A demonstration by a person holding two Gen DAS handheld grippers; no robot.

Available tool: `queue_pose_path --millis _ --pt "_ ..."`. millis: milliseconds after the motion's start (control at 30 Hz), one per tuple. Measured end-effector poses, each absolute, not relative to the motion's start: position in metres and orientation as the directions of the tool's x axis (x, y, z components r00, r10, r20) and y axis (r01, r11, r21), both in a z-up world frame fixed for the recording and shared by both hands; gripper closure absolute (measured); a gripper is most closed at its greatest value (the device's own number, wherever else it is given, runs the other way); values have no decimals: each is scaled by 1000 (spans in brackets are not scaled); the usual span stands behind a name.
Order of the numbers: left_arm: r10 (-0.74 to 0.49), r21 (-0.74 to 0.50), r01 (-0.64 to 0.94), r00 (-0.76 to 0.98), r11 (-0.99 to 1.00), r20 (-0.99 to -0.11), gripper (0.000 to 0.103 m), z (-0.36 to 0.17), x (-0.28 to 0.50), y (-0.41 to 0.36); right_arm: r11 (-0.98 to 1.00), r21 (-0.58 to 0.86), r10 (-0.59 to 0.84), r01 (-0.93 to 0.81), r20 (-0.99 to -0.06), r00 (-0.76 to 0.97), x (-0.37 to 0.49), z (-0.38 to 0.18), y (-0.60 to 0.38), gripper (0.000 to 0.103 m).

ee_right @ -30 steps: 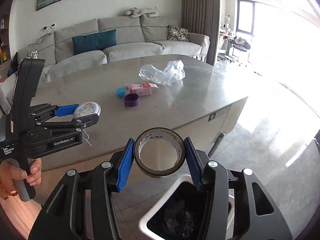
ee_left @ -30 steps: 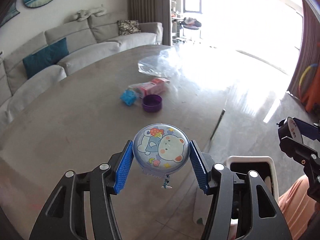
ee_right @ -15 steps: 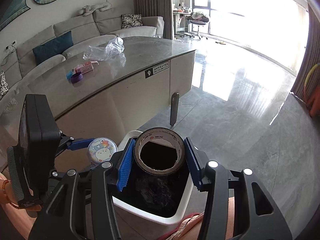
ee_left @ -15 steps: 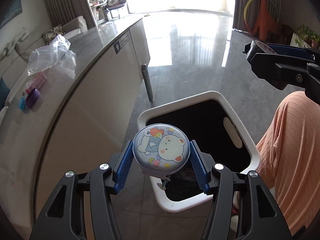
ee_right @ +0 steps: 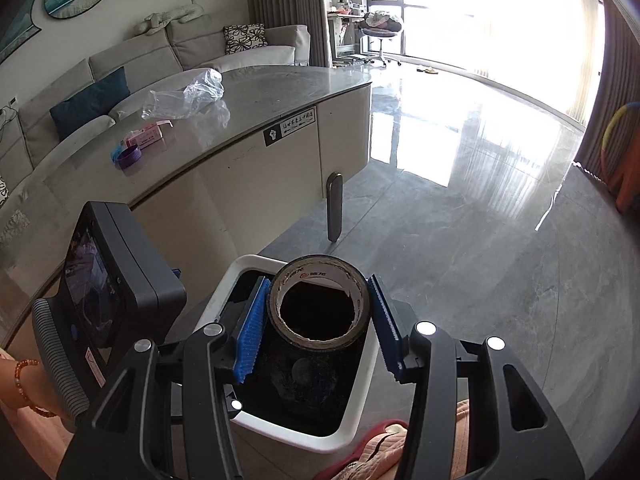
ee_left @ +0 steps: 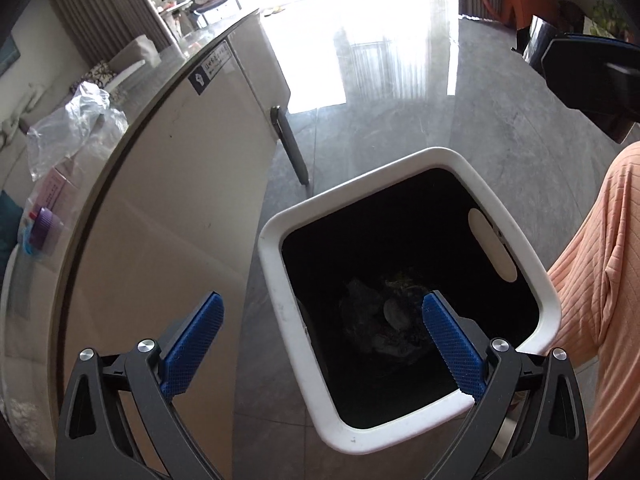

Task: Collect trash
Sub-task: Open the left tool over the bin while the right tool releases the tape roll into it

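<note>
A grey table [ee_right: 280, 92] curves along the left, with open grey floor [ee_right: 500, 220] to its right. Beside the table's edge, a white-rimmed bin [ee_left: 472, 168] stands open. The left gripper [ee_left: 322, 334] hangs above it; its jaws have just been opening and stand wide and empty. The right gripper [ee_right: 318, 326] clamps a tape roll [ee_right: 320, 276] over the bin, hole facing up.

The tape roll's [ee_right: 318, 304] inner core and the counter's black label [ee_right: 289, 129] bear print too small to read.
</note>
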State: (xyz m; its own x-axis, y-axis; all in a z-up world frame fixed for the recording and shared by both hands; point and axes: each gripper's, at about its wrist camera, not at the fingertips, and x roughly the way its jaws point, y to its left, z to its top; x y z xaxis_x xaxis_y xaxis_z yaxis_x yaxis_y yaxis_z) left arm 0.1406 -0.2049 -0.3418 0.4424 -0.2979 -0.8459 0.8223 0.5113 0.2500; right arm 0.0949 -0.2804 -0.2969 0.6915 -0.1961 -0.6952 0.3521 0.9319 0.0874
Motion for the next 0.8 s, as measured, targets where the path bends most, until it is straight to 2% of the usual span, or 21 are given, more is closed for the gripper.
queue_pose_path --millis 533,567,600,633,800 --pt "-297 243 771 486 588 -822 5 -325 168 -173 939 134 -123 316 -729 674 117 -318 -279 52" --pt "-295 243 769 487 592 -822 5 -325 168 -171 941 145 -103 305 -737 668 120 -321 -278 46" --pt "-293 243 765 490 597 -821 5 -324 168 -169 944 155 -82 292 -745 662 123 -322 -278 34" --pt "-289 246 764 490 597 -822 5 -325 168 -167 944 153 -80 291 -751 656 125 -324 -276 3" --pt "-283 264 758 507 597 -815 5 -324 166 -159 941 132 -118 310 -732 671 126 -320 -273 5"
